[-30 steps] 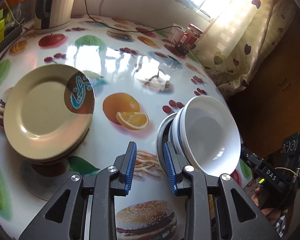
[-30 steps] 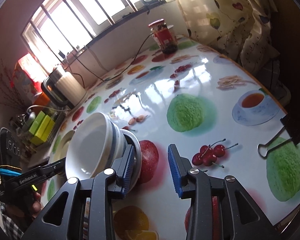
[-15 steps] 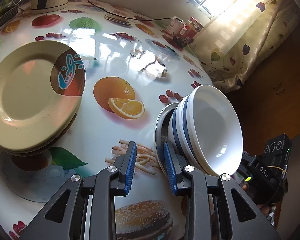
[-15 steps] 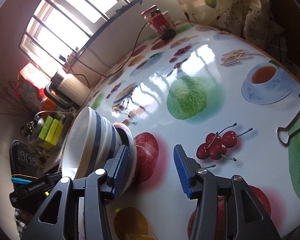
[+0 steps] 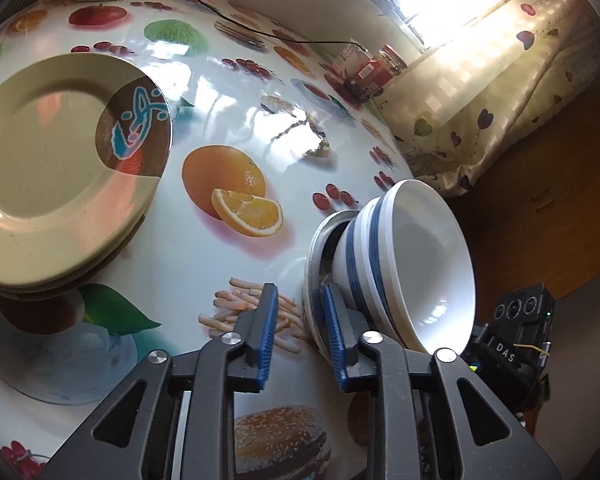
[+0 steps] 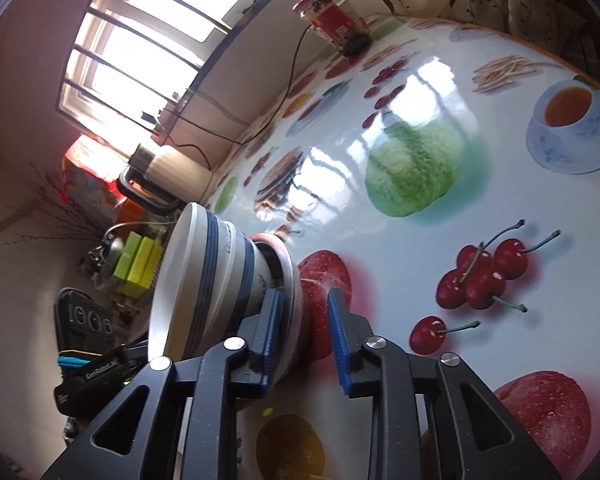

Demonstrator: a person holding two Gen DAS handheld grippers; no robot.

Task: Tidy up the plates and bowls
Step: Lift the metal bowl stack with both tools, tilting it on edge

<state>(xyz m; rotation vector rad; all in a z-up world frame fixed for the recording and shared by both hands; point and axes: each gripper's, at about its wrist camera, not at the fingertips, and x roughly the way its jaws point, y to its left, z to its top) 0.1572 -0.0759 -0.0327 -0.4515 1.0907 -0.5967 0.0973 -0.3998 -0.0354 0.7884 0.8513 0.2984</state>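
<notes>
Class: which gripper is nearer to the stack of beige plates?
Left. The left gripper sits beside the bowl stack, with the beige plates just across the table. The right gripper is on the bowls' far side.

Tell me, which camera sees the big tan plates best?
The left wrist view. There the stack of tan plates lies in plain sight on the table, top plate facing up with its brown patch and blue drawing. The right wrist view does not show them at all, only the striped bowls.
</notes>
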